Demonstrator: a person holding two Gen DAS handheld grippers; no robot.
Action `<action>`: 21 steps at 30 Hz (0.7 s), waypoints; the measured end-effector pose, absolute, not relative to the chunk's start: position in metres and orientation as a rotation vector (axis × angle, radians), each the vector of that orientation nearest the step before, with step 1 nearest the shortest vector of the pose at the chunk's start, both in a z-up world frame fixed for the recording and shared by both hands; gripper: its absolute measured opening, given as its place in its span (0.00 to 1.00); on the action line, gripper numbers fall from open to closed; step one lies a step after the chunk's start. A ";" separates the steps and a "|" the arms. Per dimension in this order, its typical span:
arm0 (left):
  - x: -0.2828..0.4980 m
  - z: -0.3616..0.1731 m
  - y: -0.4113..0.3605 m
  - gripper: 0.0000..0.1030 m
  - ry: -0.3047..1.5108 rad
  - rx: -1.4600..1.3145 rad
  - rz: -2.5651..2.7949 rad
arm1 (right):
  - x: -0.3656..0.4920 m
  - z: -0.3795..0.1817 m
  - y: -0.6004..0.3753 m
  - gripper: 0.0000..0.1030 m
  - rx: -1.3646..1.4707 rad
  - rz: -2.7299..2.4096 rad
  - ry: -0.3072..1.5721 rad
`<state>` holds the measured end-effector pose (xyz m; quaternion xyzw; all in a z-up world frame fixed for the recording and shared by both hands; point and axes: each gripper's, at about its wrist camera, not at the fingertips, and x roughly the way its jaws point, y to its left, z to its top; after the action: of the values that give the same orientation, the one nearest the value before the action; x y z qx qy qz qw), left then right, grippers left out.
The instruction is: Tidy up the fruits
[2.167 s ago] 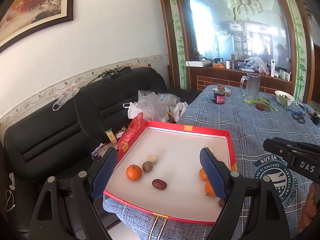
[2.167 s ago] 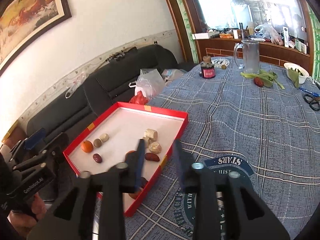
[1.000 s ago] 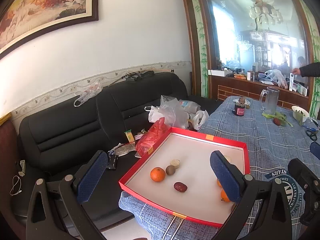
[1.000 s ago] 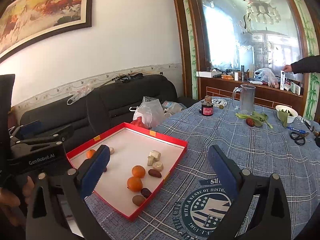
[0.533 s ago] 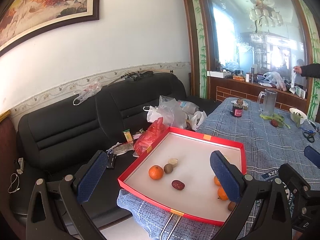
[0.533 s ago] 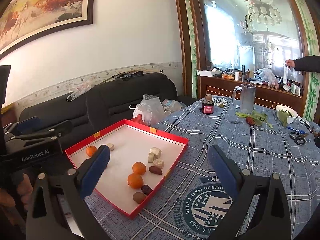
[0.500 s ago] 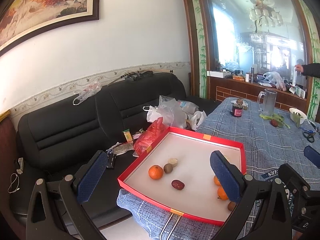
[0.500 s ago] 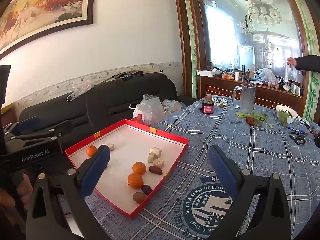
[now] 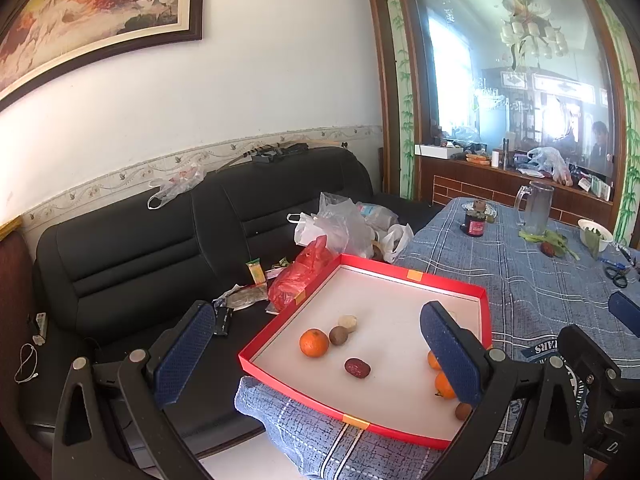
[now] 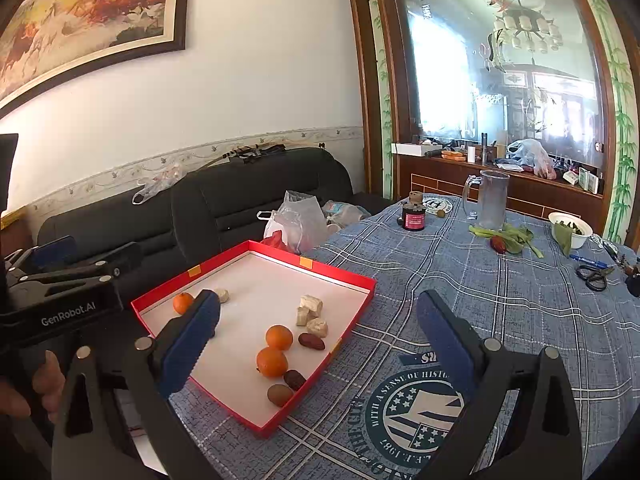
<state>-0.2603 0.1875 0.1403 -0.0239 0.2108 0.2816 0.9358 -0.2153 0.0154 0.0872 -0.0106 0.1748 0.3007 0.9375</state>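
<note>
I hold both tongs, left [image 9: 316,356] and right [image 10: 316,340], spread wide and empty above the red tray [image 10: 340,344] at the counter's near left edge (fruit lies in two loose clusters there), presumably to choose my next pick

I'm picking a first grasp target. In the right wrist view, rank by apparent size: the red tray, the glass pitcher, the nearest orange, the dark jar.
1. red tray
2. glass pitcher
3 and 4. nearest orange and dark jar look about alike; the orange is nearer the camera, so I won't rank them.
</note>
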 end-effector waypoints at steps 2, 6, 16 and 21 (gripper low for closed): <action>-0.262 0.140 0.188 1.00 0.429 -0.051 0.575 | -0.216 0.088 0.016 0.96 -0.025 0.614 0.355; -0.264 0.141 0.188 1.00 0.428 -0.053 0.573 | -0.218 0.089 0.017 0.96 -0.028 0.614 0.352; -0.270 0.141 0.188 1.00 0.419 -0.061 0.566 | -0.220 0.090 0.017 0.96 -0.029 0.610 0.349; -0.272 0.141 0.190 1.00 0.418 -0.067 0.562 | -0.223 0.090 0.018 0.96 -0.041 0.612 0.348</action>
<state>-0.2717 0.1904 0.1414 -0.0328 0.2045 0.2752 0.9388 -0.2231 0.0184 0.0904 -0.0199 0.1705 0.2995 0.9385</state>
